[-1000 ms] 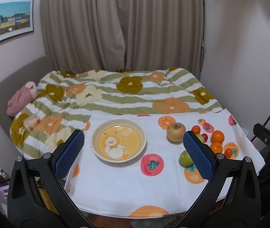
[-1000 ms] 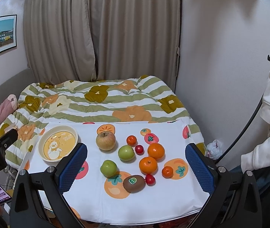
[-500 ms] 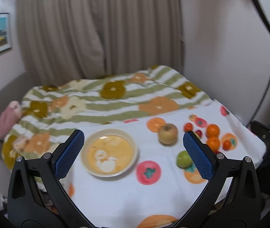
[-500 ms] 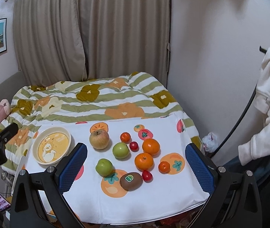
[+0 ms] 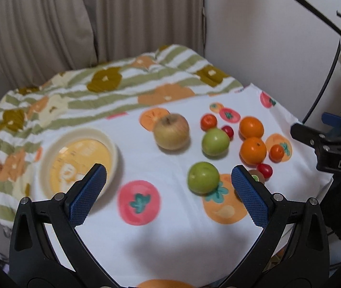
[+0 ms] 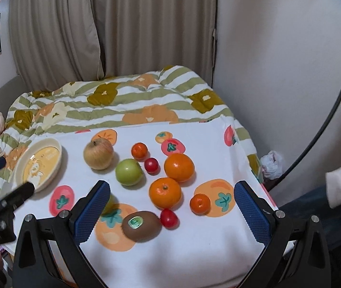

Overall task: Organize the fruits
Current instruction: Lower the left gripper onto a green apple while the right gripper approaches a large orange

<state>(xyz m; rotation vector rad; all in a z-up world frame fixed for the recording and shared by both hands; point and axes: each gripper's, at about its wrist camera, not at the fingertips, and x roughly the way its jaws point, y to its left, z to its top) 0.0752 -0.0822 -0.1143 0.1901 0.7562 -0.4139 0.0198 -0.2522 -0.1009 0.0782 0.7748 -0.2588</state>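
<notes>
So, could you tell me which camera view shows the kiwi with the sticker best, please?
The right wrist view: the kiwi lies whole and sharp on the tablecloth, green sticker facing up, between the open fingers. In the left wrist view only a sliver of it shows, behind the left gripper's finger.

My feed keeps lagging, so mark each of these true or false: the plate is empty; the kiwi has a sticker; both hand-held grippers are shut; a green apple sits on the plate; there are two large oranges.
1. The plate is empty. True.
2. The kiwi has a sticker. True.
3. Both hand-held grippers are shut. False: the left hand-held gripper and the right hand-held gripper are open, holding nothing.
4. A green apple sits on the plate. False: it lies on the cloth.
5. There are two large oranges. True.
</notes>
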